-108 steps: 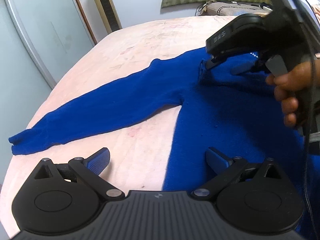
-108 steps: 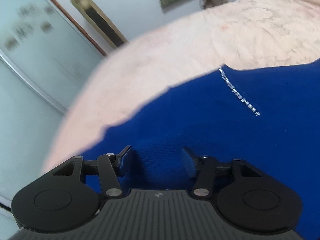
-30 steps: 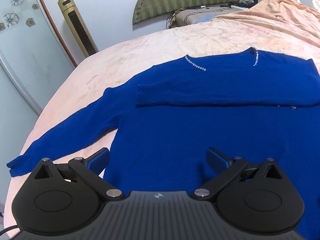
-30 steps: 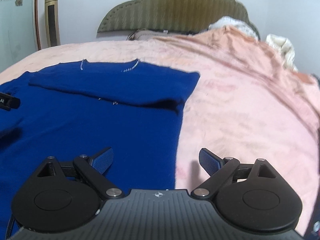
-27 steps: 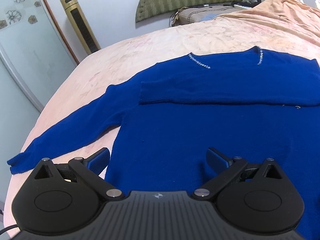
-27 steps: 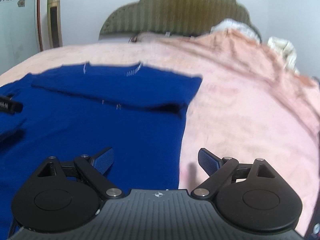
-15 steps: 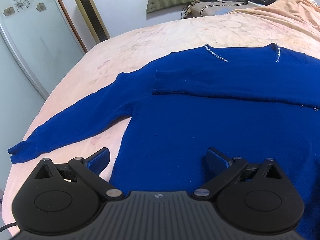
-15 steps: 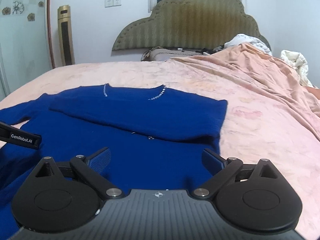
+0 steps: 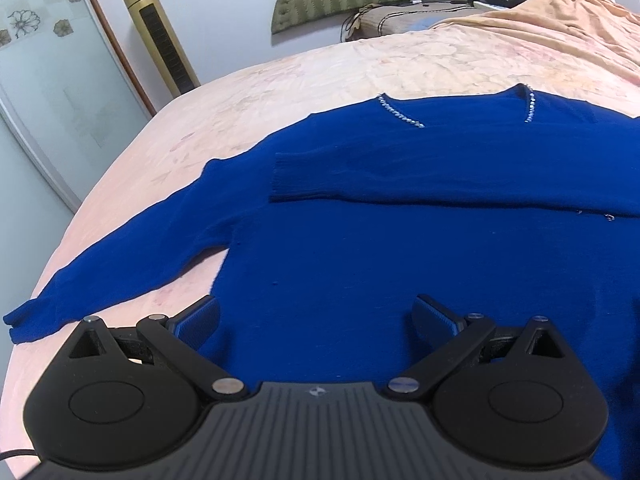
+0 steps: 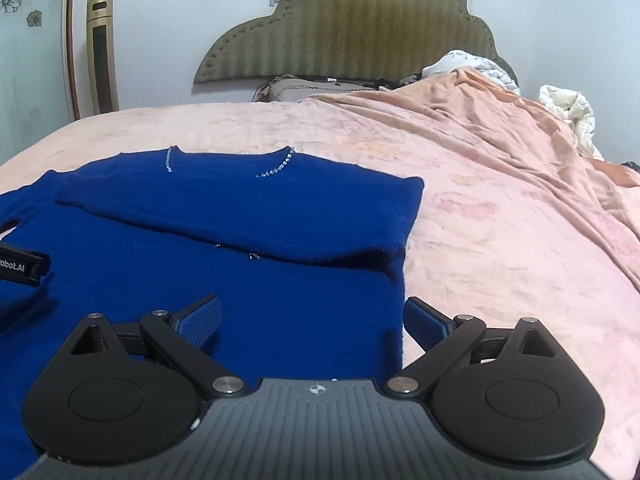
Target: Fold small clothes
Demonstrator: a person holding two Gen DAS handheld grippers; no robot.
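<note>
A blue sweater (image 9: pixel 360 248) with a beaded neckline lies flat on the pink bed. Its right sleeve is folded across the chest, cuff (image 9: pixel 280 178) pointing left. Its left sleeve (image 9: pixel 120 256) stretches out flat toward the bed's left edge. My left gripper (image 9: pixel 316 320) is open and empty above the sweater's lower left body. My right gripper (image 10: pixel 312 320) is open and empty above the sweater's lower right edge (image 10: pixel 400 300). The sweater (image 10: pixel 224 248) fills the left of the right wrist view, where a piece of the left gripper's body shows at the left edge.
The pink bedsheet (image 10: pixel 500 240) spreads to the right, with a rumpled orange blanket (image 10: pixel 460 96) and white bedding (image 10: pixel 568 108) at the back right. A padded headboard (image 10: pixel 348 28), a gold tower fan (image 9: pixel 160 40) and a glass wardrobe door (image 9: pixel 40 92) stand behind.
The right gripper let go of the folded sleeve and drew back to the sweater's lower right edge. Both grippers stay open. The left gripper shifted slightly left, low over the body.
</note>
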